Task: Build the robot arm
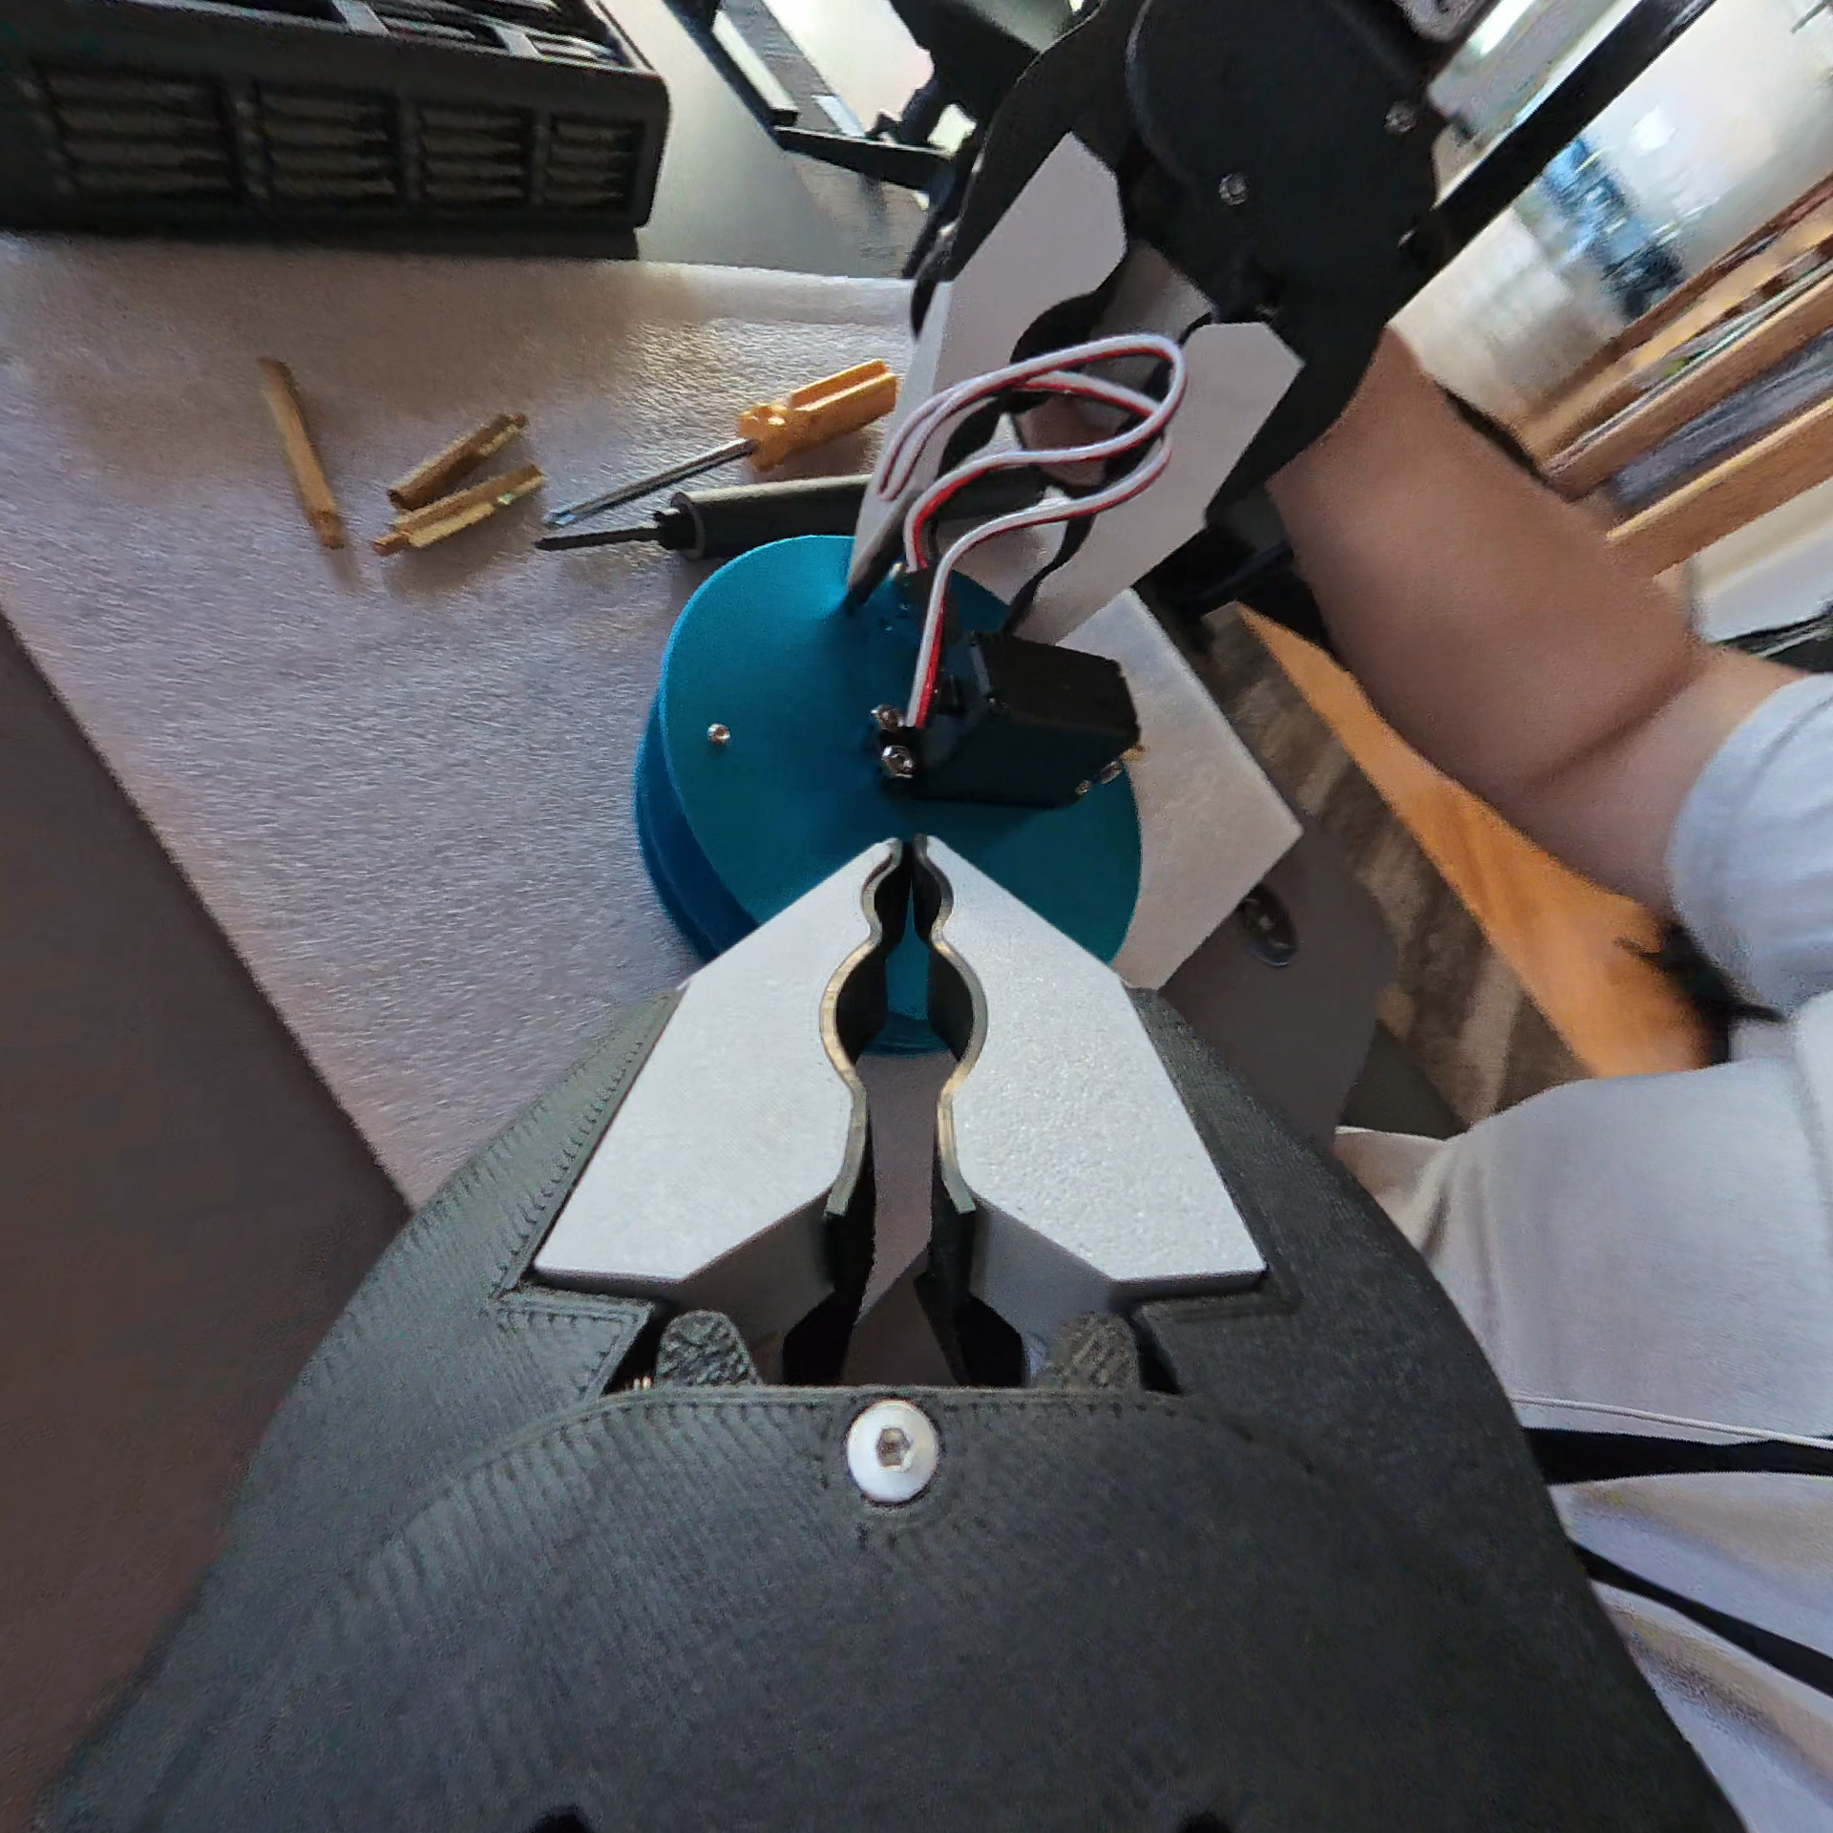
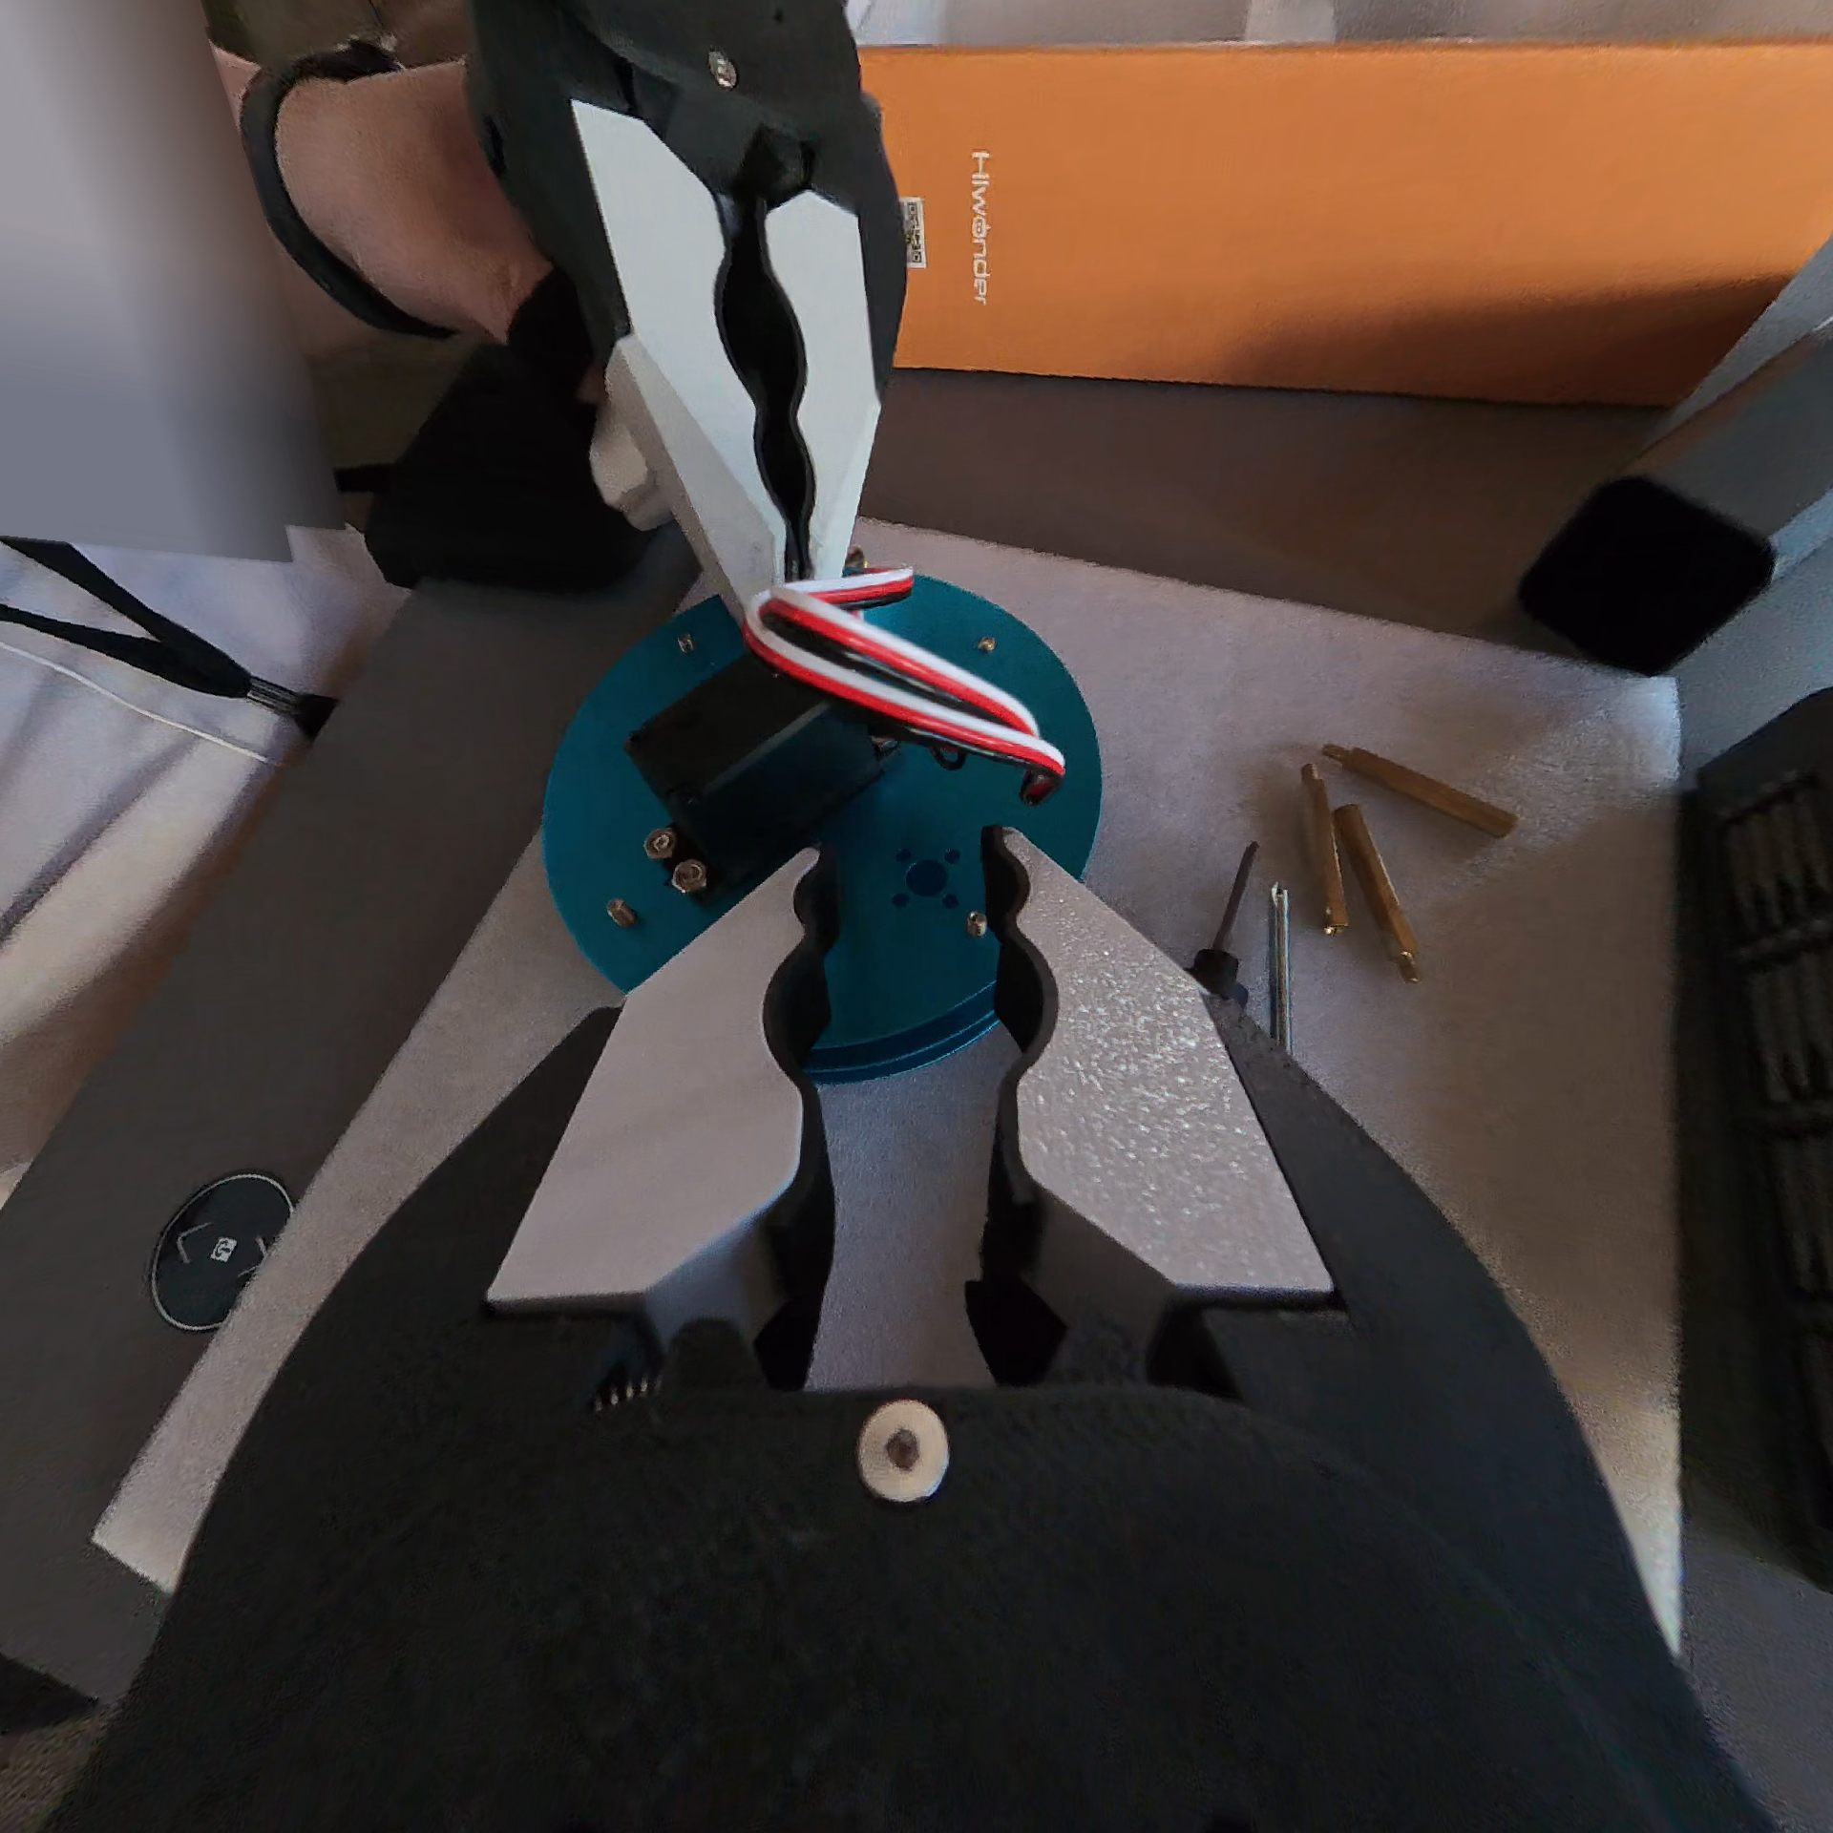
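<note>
A blue round disc (image 1: 784,754) lies on a white foam mat (image 1: 347,694). A black servo (image 1: 1022,734) is screwed to its top, and a red, white and black wire (image 1: 1041,377) loops up from it. My left gripper (image 1: 908,848) is shut, with its tips at the disc's near rim and nothing visible between them. It also shows from above in the right wrist view (image 2: 798,565). My right gripper (image 2: 903,853) is open and empty over the disc (image 2: 595,794), close to the servo (image 2: 754,754) and the wire (image 2: 922,684). It also shows in the left wrist view (image 1: 952,605).
Brass standoffs (image 2: 1359,863), a black driver (image 2: 1225,942) and an orange-handled screwdriver (image 1: 794,427) lie on the mat beside the disc. A black bit case (image 2: 1766,1091) stands at the mat's edge, an orange box (image 2: 1339,218) behind. A person's forearm (image 1: 1438,595) is near. Spacing between my two grippers at the tips: around 5 cm. The disc (image 2: 595,794) is about 5 cm from both grippers' fingertips.
</note>
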### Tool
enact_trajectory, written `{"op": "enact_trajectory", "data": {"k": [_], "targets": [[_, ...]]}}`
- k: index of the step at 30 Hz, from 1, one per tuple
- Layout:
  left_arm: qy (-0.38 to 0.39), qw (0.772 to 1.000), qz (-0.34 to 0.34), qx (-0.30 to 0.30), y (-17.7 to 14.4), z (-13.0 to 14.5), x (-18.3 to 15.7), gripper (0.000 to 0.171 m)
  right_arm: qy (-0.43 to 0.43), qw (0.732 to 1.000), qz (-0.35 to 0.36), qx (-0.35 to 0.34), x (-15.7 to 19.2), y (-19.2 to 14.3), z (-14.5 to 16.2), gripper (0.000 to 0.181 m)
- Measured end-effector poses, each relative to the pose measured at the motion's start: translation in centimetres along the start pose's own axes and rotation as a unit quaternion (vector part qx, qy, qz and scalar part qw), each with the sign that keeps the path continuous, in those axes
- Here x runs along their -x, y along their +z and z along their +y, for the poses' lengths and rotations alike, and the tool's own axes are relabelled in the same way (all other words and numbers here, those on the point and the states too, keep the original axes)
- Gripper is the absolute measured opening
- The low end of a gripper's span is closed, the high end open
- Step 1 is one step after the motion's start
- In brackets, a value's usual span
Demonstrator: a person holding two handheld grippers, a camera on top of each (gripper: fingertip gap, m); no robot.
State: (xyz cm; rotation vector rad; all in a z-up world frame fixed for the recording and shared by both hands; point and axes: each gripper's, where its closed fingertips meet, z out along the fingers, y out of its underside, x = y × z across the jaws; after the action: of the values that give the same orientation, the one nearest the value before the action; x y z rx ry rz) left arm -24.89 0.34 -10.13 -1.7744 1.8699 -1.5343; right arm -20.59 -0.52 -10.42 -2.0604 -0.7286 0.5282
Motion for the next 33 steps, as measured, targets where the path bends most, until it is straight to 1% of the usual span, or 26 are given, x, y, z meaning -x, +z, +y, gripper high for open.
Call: {"op": "enact_trajectory", "data": {"k": [2, 5, 9, 11, 12, 13, 14, 15, 17, 19, 20, 23, 25, 28, 29, 30, 33], "targets": [[-0.012, 1.000, 0.014, 0.000, 0.2, 0.0, -0.2, 0.000, -0.004, 1.000, 0.005, 0.000, 0.0, 0.0, 0.1, 0.029], [-0.008, 1.000, 0.012, -0.007, 0.3, 0.0, -0.2, 0.000, 0.007, 1.000, 0.007, -0.004, 0.0, 0.1, 0.2, 0.029], [-0.026, 0.999, 0.027, -0.017, 0.2, 0.0, -0.2, 0.000, 0.024, 0.999, 0.010, -0.029, 0.0, 0.1, 0.2, 0.029], [-0.024, 0.999, 0.021, -0.015, 0.2, 0.0, -0.2, 0.000, 0.011, 0.999, 0.024, -0.035, -0.1, 0.1, 0.0, 0.027], [-0.025, 0.999, 0.018, -0.013, 0.0, 0.0, -0.3, 0.000, 0.014, 0.999, 0.036, -0.038, -0.2, 0.0, 0.0, 0.028], [-0.024, 0.999, 0.020, -0.018, -0.2, -0.1, -0.4, 0.000, 0.026, 0.998, 0.048, -0.043, -0.4, -0.2, 0.0, 0.035], [-0.021, 0.999, 0.029, -0.030, -0.5, -0.4, -0.8, 0.000, 0.039, 0.996, 0.059, -0.057, -0.3, -0.6, -0.3, 0.042], [-0.016, 0.998, 0.032, -0.045, -0.9, -0.8, -1.1, 0.000, 0.047, 0.993, 0.064, -0.083, 0.0, -1.3, -0.9, 0.042], [0.013, 0.998, 0.005, -0.054, -1.7, -0.9, -0.9, 0.001, 0.043, 0.988, 0.089, -0.122, 1.0, -2.9, -1.8, 0.040], [0.049, 0.998, -0.029, -0.035, -1.9, -0.3, -0.4, 0.010, 0.022, 0.989, 0.099, -0.104, 2.6, -3.7, -1.2, 0.043], [0.060, 0.997, -0.033, -0.028, -1.9, -0.1, -0.4, 0.015, 0.018, 0.990, 0.103, -0.091, 3.2, -3.7, -0.9, 0.046], [0.076, 0.996, -0.032, -0.031, -1.9, -0.4, -0.3, 0.023, 0.003, 0.992, 0.112, -0.060, 4.4, -2.7, 0.1, 0.047], [0.081, 0.995, -0.041, -0.032, -1.9, -0.6, 0.2, 0.023, 0.004, 0.992, 0.110, -0.054, 4.7, -1.8, 0.5, 0.047], [0.091, 0.994, -0.058, -0.013, -1.7, -0.1, 0.9, 0.019, 0.020, 0.993, 0.109, -0.045, 4.7, -0.9, 1.1, 0.048], [0.094, 0.994, -0.060, -0.006, -1.5, 0.3, 0.9, 0.008, 0.025, 0.993, 0.106, -0.053, 4.8, -0.9, 0.9, 0.044], [0.093, 0.994, -0.060, -0.005, -1.4, 0.4, 0.8, 0.000, 0.029, 0.992, 0.108, -0.052, 4.8, -0.9, 0.9, 0.043], [0.098, 0.993, -0.069, -0.008, -1.4, 0.4, 0.8, 0.000, 0.022, 0.992, 0.120, -0.044, 4.7, -0.8, 0.8, 0.043]]}}
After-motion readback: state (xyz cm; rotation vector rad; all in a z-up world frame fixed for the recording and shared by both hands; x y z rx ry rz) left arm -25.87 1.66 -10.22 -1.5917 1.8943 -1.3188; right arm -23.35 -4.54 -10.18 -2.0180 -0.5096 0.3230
